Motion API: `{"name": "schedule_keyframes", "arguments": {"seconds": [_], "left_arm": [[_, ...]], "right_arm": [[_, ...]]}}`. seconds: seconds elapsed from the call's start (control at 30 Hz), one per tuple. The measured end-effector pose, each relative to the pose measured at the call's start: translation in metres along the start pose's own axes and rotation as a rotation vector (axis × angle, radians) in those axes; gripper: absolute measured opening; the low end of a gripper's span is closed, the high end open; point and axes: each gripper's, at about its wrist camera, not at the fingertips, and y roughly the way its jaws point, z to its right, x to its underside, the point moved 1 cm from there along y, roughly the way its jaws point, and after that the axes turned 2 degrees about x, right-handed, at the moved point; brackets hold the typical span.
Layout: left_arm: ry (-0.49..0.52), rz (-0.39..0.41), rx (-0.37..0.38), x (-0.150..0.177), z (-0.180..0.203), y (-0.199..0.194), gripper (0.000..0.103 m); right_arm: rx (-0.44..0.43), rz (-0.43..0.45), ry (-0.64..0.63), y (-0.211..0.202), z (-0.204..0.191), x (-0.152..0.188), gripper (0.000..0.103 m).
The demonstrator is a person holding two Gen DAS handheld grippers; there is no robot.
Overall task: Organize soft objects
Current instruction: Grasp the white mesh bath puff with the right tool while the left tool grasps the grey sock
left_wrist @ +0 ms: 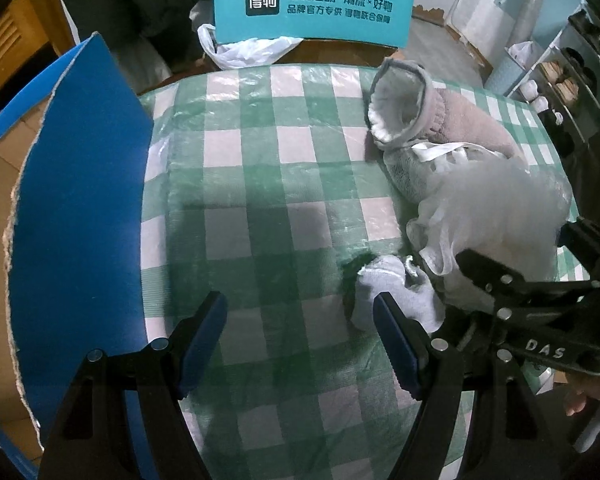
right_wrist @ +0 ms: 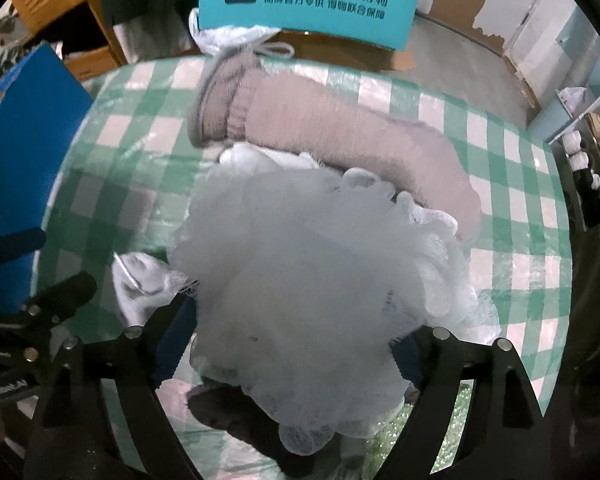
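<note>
You are holding the right gripper steeply over the near right part of the checked pad, and the white mesh pouf is sitting squarely in the gap between its fingers. Those fingers are standing wide apart. The pouf is bulging over both pads, so I cannot tell whether they are pinching it or only flanking it. The pouf is round, so no axis matters there. What matters is that it is already centred on your right hand and lying well off to the right of your left.

Your left gripper is hanging over bare checks near the pad's near edge, with its fingers spread and nothing between them. The small grey-white sock is lying just beyond the tip of the right-hand finger, outside the gap. It is running from the pouf's near edge back toward you. To take it, I judge you would be shifting the left hand rightward, into the space where the right gripper is crowding.

The fuzzy pinkish sock is lying behind the pouf and touching it. Its long axis is running from the grey cuff near the far edge out toward the right edge. The open boxes are waiting at the left edge and beyond the far edge.
</note>
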Motion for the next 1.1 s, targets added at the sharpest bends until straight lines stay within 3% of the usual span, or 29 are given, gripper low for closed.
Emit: {"name": "schedule_keyframes", "arguments": {"seconds": [0.13,0.3,0.5,0.93,0.97,1.1], "left_arm": [[0.008,0.0,0.003,-0.001,0.004,0.001,0.08],[0.009,0.007,0.042,-0.004,0.012,0.0,0.08],[0.018,0.01,0.076,-0.006,0.025,0.003,0.086],[0.057,-0.045,0.069,-0.008,0.044,0.041,0.085],[0.058,-0.042,0.074,-0.007,0.043,0.041,0.081],[0.046,-0.044,0.117,-0.007,0.039,0.041,0.045]], "right_arm": [[-0.011,-0.038,0.011,0.011,0.01,0.007,0.083],[-0.055,-0.023,0.043,0.005,0.021,0.013,0.056],[-0.098,0.039,0.11,-0.01,0.034,0.019,0.045],[-0.191,0.07,0.187,-0.02,0.053,0.018,0.048],[-0.196,0.069,0.185,-0.019,0.052,0.017,0.052],[-0.208,0.058,0.178,-0.013,0.046,0.013,0.077]]}}
